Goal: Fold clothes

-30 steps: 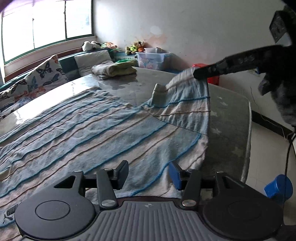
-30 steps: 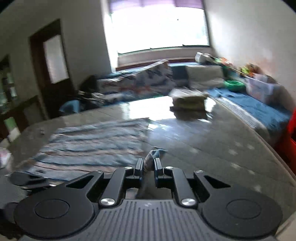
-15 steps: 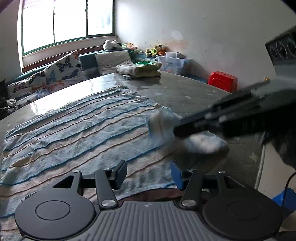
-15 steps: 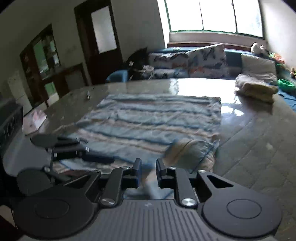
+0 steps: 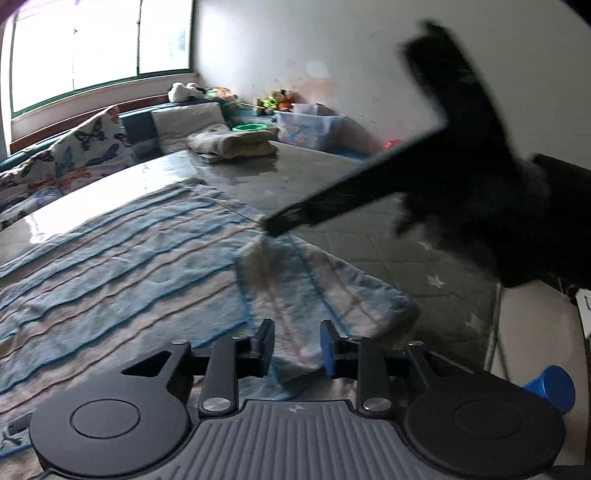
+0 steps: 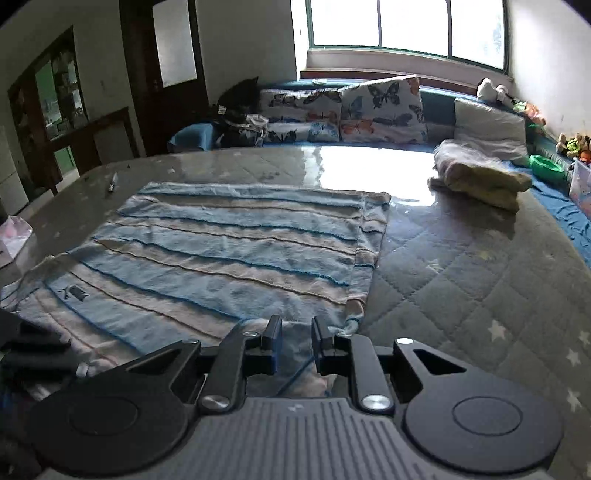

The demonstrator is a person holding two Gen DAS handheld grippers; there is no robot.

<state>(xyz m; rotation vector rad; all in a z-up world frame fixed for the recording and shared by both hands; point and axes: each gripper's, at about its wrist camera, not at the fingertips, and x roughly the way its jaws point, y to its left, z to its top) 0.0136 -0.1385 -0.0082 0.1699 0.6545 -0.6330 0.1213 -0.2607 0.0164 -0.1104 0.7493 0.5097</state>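
Two wrist fisheyes, low over the towel

Left view faces the far wall across the towel's near corner; right view faces the window. Both share towel, bed and folded pile.

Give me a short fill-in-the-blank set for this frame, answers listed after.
1. The right gripper holds one ___ of the striped towel, folded over the rest.
2. The left gripper hovers over the towel with its jaws ___.
3. The cushions under the window carry a ___ print.
Missing words: corner; open; butterfly
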